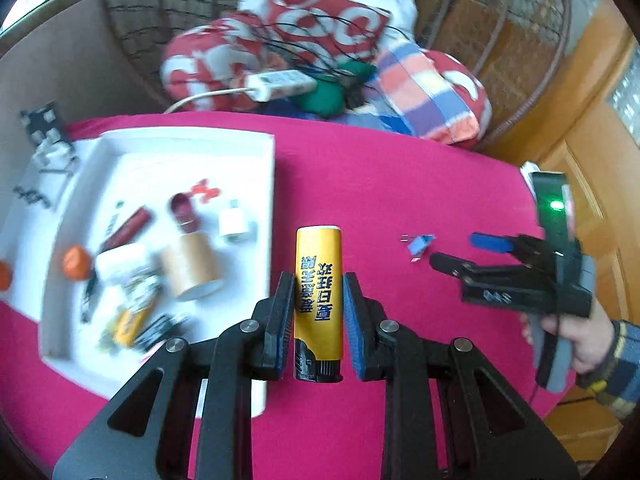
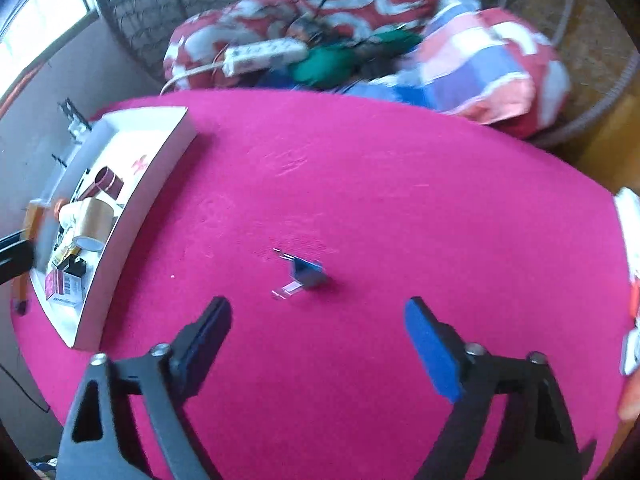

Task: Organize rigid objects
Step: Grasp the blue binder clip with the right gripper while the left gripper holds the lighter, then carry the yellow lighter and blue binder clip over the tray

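My left gripper is shut on a yellow lighter with black lettering, held above the pink tablecloth just right of a white tray. The tray holds several small items, among them a cardboard tube, a dark red cylinder, a white plug adapter and an orange cap. A small blue component with metal pins lies on the cloth, also visible as the blue component. My right gripper is open just short of it, nothing between its fingers; a hand carries the right gripper.
Behind the table a wicker chair is piled with red-and-white cushions, a checked cushion, a green bundle and a white power strip with cables. Wooden panelling stands at the right. White objects sit at the table's right edge.
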Action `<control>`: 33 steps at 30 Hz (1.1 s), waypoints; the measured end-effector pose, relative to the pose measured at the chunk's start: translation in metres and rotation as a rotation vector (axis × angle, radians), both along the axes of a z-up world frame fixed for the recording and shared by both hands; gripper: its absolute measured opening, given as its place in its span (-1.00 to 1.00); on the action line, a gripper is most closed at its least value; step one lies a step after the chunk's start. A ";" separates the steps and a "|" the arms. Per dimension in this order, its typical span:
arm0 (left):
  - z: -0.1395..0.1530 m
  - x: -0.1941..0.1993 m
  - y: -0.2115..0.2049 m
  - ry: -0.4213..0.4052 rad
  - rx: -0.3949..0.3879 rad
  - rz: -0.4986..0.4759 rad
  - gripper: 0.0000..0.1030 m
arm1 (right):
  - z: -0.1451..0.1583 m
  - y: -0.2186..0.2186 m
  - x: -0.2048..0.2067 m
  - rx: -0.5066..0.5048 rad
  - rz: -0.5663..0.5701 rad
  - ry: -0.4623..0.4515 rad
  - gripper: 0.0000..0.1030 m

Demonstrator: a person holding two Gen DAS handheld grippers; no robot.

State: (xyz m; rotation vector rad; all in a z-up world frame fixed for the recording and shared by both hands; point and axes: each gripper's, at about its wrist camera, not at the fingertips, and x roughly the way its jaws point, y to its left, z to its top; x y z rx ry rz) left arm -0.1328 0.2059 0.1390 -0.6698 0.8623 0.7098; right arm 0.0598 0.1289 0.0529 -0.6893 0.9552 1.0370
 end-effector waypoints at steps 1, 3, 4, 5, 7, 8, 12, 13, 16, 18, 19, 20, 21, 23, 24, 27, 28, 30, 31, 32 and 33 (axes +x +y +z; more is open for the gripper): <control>0.001 -0.008 0.002 0.001 -0.001 0.017 -0.55 | -0.004 0.006 0.000 -0.009 0.007 0.004 0.45; 0.001 -0.024 0.004 0.004 -0.006 0.053 -0.56 | -0.009 0.017 -0.001 -0.024 0.004 0.008 0.40; -0.001 -0.029 0.006 0.005 -0.008 0.064 -0.56 | -0.013 0.022 -0.001 -0.033 0.000 0.014 0.35; -0.002 -0.034 0.008 0.007 -0.010 0.078 -0.56 | -0.016 0.026 0.000 -0.047 -0.003 0.014 0.23; -0.003 -0.040 0.010 0.007 -0.016 0.094 -0.56 | -0.023 0.032 0.001 -0.090 -0.003 0.000 0.02; -0.004 -0.042 0.011 0.005 -0.020 0.099 -0.56 | -0.026 0.033 0.001 -0.105 -0.005 -0.006 -0.01; -0.002 -0.042 0.013 0.003 -0.019 0.092 -0.56 | -0.036 0.035 0.006 -0.130 -0.014 0.006 -0.36; -0.002 -0.042 0.013 0.002 -0.019 0.090 -0.56 | -0.036 0.034 0.006 -0.126 -0.013 0.000 -0.62; 0.000 -0.039 0.014 0.000 -0.019 0.077 -0.56 | -0.030 0.028 0.008 -0.094 -0.016 0.015 -0.64; 0.003 -0.036 0.014 -0.005 -0.009 0.067 -0.55 | -0.022 0.025 0.008 -0.062 -0.024 0.030 -0.64; 0.006 -0.034 0.015 -0.009 -0.003 0.061 -0.55 | -0.015 0.021 0.008 -0.036 -0.034 0.044 -0.65; 0.009 -0.033 0.015 -0.016 0.006 0.054 -0.55 | -0.006 0.017 0.007 -0.004 -0.045 0.059 -0.65; 0.013 -0.031 0.015 -0.024 0.016 0.048 -0.55 | 0.003 0.013 0.006 0.025 -0.052 0.071 -0.65; 0.025 -0.029 0.014 -0.044 0.044 0.036 -0.55 | 0.027 0.003 -0.002 0.103 -0.055 0.092 -0.64; 0.032 -0.028 0.014 -0.056 0.061 0.030 -0.55 | 0.038 0.000 -0.007 0.135 -0.049 0.096 -0.64; 0.058 -0.028 0.016 -0.098 0.120 0.017 -0.55 | 0.085 -0.011 -0.030 0.261 -0.014 0.096 -0.64; 0.068 -0.029 0.016 -0.115 0.141 0.013 -0.55 | 0.099 -0.012 -0.037 0.296 -0.002 0.091 -0.64; 0.084 -0.031 0.016 -0.139 0.182 0.013 -0.55 | 0.123 -0.017 -0.050 0.363 0.021 0.084 -0.64; 0.093 -0.034 0.016 -0.153 0.203 0.014 -0.55 | 0.136 -0.020 -0.057 0.399 0.034 0.075 -0.64; 0.101 -0.037 0.017 -0.166 0.220 0.017 -0.55 | 0.150 -0.022 -0.065 0.438 0.050 0.066 -0.64; 0.108 -0.039 0.017 -0.175 0.233 0.019 -0.55 | 0.163 -0.024 -0.071 0.473 0.065 0.061 -0.64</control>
